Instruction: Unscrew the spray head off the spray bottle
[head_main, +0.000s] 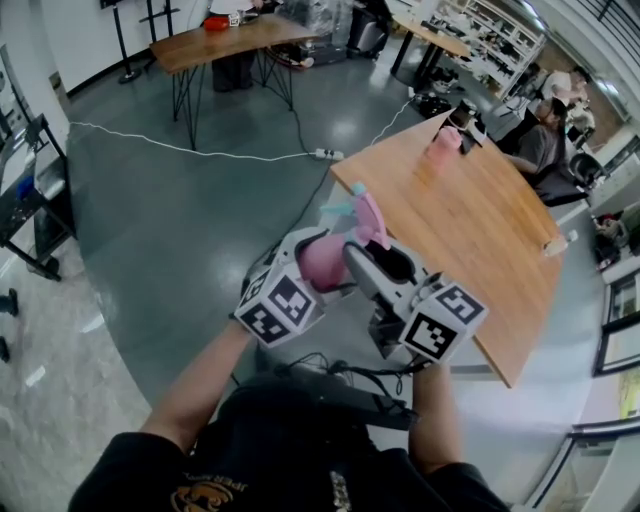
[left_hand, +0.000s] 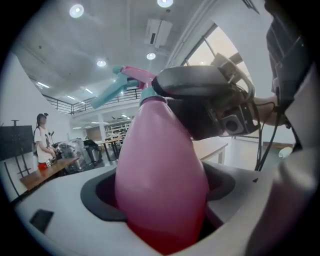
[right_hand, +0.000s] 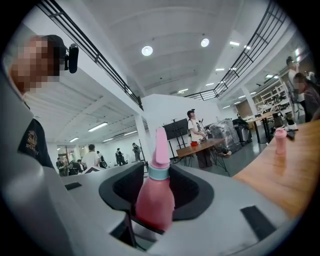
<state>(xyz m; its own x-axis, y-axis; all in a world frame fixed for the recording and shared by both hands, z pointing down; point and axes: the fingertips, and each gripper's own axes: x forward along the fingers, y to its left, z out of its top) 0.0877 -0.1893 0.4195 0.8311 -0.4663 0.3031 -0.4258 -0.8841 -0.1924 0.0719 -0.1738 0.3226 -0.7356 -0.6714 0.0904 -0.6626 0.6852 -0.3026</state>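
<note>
Holding a pink spray bottle (left_hand: 161, 175) up in the air with both grippers, close to the body and just off the near left edge of a wooden table (head_main: 480, 230). With the left gripper (head_main: 312, 262), clamped tight on the wide pink belly, between dark pads (left_hand: 97, 197) on both sides. With the right gripper (head_main: 365, 255), closed higher up, on the narrow part just under the teal collar (right_hand: 159, 172). On top of that collar, the spray head (head_main: 366, 216), pink, seated on the bottle, with a teal trigger (left_hand: 111, 93) pointing to the left.

In the left gripper view, crossed by the grey body of the right gripper, so most of the neck hidden behind it. In the head view, lower part of the bottle covered by the two marker cubes (head_main: 282, 305).

Around: on the far part of the wooden table, a small pink bottle (head_main: 443, 142), upright, well apart from the grippers. Beyond the far right end of that table, seated people (head_main: 545, 135) at desks. To the left, on the grey floor (head_main: 180, 230), a white cable (head_main: 190, 149) running to a power strip (head_main: 328, 154). Far behind, a second table (head_main: 230, 42) on black legs, with a red thing on it, too small to tell. Under the right gripper, black cords (head_main: 350, 372) hanging near the dark shirt.
</note>
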